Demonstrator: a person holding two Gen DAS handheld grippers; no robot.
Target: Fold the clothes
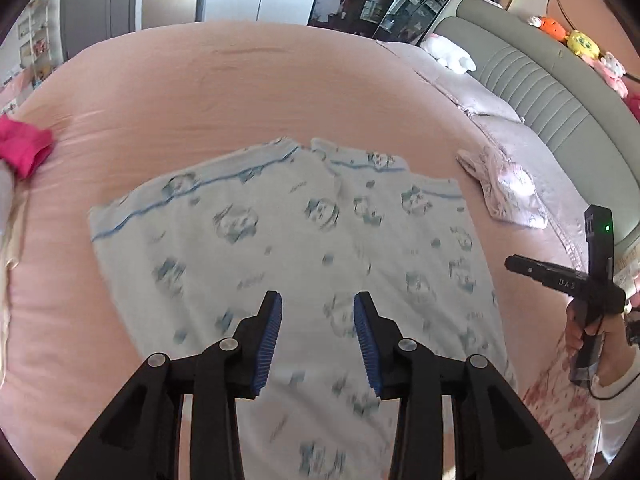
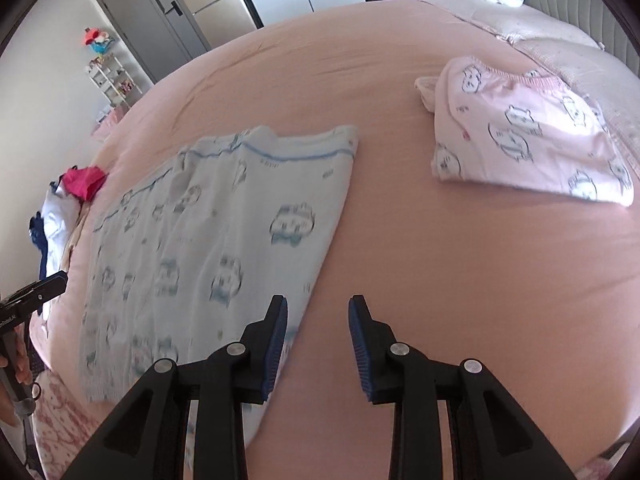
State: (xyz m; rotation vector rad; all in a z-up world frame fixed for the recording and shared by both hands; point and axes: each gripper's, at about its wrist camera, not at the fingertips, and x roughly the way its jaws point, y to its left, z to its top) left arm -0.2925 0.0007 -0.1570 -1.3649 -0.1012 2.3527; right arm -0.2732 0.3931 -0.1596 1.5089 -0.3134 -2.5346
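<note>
Risk of a skewed fold: light-blue printed garment (image 1: 280, 248) is spread on the bed (image 1: 240, 92) beneath the spread, empty left hand-held gripper (image 1: 317, 340) and left of the spread right hand-held gripper (image 2: 318, 344), so one layer could be pinched alone.

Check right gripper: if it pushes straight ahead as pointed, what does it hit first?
Probably the bare pink bedsheet; the right gripper, jaws open, points just past the right edge of the light-blue printed garment. Depth is unclear.

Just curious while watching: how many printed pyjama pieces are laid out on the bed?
2: a blue-print garment spread flat under the grippers, and a folded pink-print one near the pillows. The heap at the bed's edge may hide more.
</note>
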